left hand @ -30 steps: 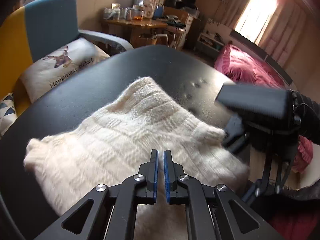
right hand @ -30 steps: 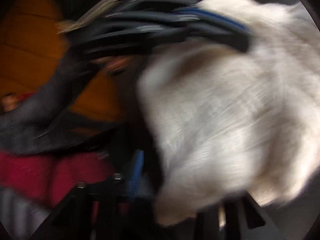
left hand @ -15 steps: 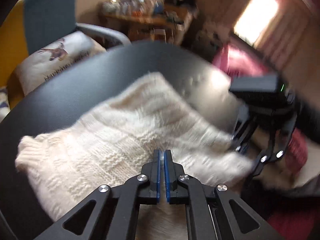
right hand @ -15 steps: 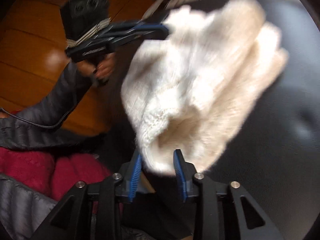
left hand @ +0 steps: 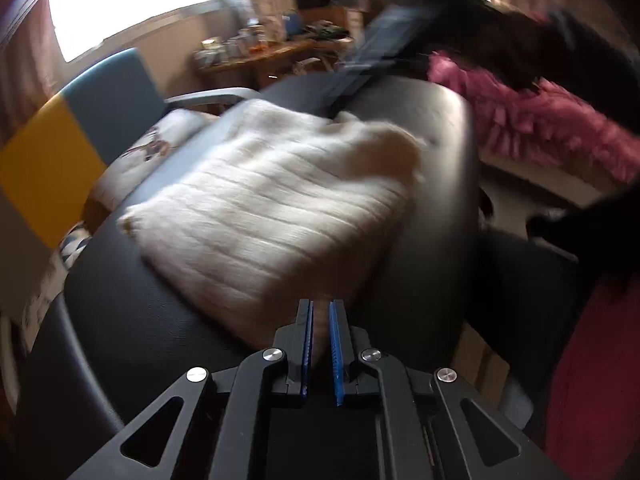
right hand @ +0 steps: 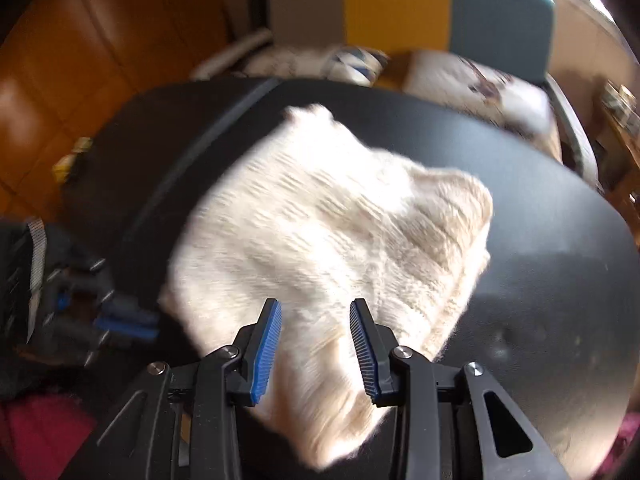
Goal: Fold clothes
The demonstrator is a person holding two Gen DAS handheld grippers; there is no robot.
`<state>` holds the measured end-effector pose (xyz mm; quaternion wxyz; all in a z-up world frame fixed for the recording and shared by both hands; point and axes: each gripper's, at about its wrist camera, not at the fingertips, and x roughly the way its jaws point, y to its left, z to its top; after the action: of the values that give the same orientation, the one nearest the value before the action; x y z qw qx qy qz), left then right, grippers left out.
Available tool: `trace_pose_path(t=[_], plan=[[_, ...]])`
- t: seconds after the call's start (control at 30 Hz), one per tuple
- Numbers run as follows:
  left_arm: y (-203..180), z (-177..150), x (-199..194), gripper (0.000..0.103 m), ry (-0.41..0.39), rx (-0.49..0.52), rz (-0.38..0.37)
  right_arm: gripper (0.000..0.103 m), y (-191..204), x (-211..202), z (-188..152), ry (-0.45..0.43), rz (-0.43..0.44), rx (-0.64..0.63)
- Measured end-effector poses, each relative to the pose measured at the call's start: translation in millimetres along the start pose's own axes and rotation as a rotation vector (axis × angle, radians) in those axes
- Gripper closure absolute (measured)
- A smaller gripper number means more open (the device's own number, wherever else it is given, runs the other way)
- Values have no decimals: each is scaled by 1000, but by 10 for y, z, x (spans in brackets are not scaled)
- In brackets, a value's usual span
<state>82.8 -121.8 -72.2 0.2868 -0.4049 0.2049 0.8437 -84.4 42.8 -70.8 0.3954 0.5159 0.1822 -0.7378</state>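
Note:
A cream knitted sweater [left hand: 276, 208] lies folded on the round black table [left hand: 132, 312]; it also shows in the right wrist view [right hand: 332, 232]. My left gripper [left hand: 320, 322] sits at the sweater's near edge, its jaws nearly closed with a thin bit of knit between the pads. In the right wrist view the left gripper [right hand: 120, 320] sits at the sweater's left edge. My right gripper [right hand: 316, 320] is open above the sweater's near corner, holding nothing. In the left wrist view the right gripper [left hand: 372, 60] is a blur above the sweater's far end.
A yellow and blue armchair [left hand: 80, 120] with a printed cushion [right hand: 480, 84] stands beyond the table. A pink ruffled cloth [left hand: 552, 120] lies to the right. A cluttered wooden desk [left hand: 272, 52] is at the back. The floor [right hand: 80, 60] is orange wood.
My right gripper has opened, released the sweater's end and risen above it. The sweater now lies folded flat. My left gripper has drawn back to the sweater's near edge.

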Motion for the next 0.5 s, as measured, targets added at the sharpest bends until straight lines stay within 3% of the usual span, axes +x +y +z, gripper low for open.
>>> trace_pose_path(t=[0.1, 0.23, 0.37, 0.5], plan=[[-108, 26, 152, 95, -4, 52, -13, 67, -136, 71, -23, 23, 7, 66], [-21, 21, 351, 95, 8, 39, -25, 67, -284, 15, -50, 13, 42, 136], [66, 40, 393, 95, 2, 21, -53, 67, -413, 30, -41, 32, 45, 157], [14, 65, 486, 92, 43, 99, -73, 67, -351, 21, -9, 53, 56, 144]])
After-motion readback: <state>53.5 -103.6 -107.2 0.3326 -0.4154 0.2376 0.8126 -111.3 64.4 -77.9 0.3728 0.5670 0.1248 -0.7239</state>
